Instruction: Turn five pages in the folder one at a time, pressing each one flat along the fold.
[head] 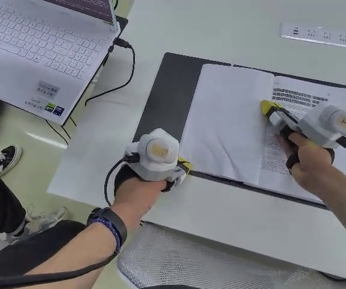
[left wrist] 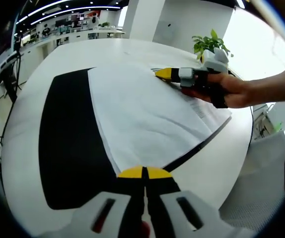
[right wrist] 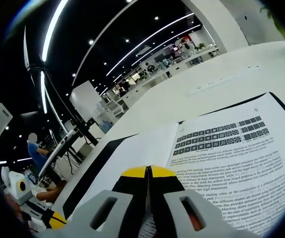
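folder (head: 161, 102) open flat on table (head: 233, 36); fold runs lengthwise away from person. right gripper (head: 270, 109) tips together, on fold near far end, printed page (head: 305, 99) to its right. left gripper (head: 184, 164) tips together at near-left corner of blank page (head: 227, 120), well off fold. judgement: right does pressing, stroke toward person. print, laptop (head: 34, 54) stickers too small to read.

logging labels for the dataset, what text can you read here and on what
No text can be read for certain.
Printed page: lines of print, too blurred to read.
Laptop stickers: too small to read.
Laptop keys: too small to read.
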